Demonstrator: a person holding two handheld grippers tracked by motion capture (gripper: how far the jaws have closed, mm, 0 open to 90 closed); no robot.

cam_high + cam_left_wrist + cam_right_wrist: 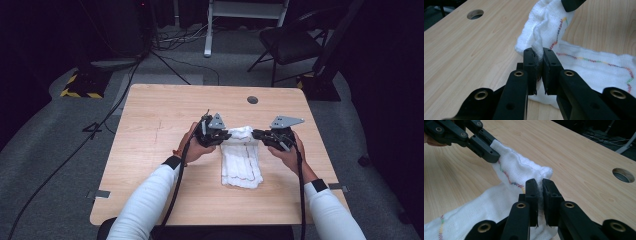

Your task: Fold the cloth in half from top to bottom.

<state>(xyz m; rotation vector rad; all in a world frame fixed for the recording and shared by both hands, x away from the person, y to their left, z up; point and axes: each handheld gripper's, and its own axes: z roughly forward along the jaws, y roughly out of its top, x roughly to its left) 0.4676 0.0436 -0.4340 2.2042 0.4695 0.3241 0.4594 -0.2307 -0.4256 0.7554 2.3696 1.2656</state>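
A white cloth [242, 162] with a multicoloured stitched line lies lengthwise on the wooden table [165, 115]. Its far end is lifted off the wood between both grippers. My left gripper [226, 135] is shut on the far left corner; the cloth [544, 27] bunches up out of its pads [538, 65]. My right gripper [256, 134] is shut on the far right corner, where the cloth [519, 173] edge enters its pads [540, 190]. In the right gripper view the other gripper's black jaws [484, 147] pinch the opposite corner. The near part of the cloth rests flat.
A round cable hole [252, 99] sits in the table near its far edge. Beyond the table stand a black folding chair [290, 42] and a white stand leg [207, 30], with cables on the floor. Bare wood lies left and right of the cloth.
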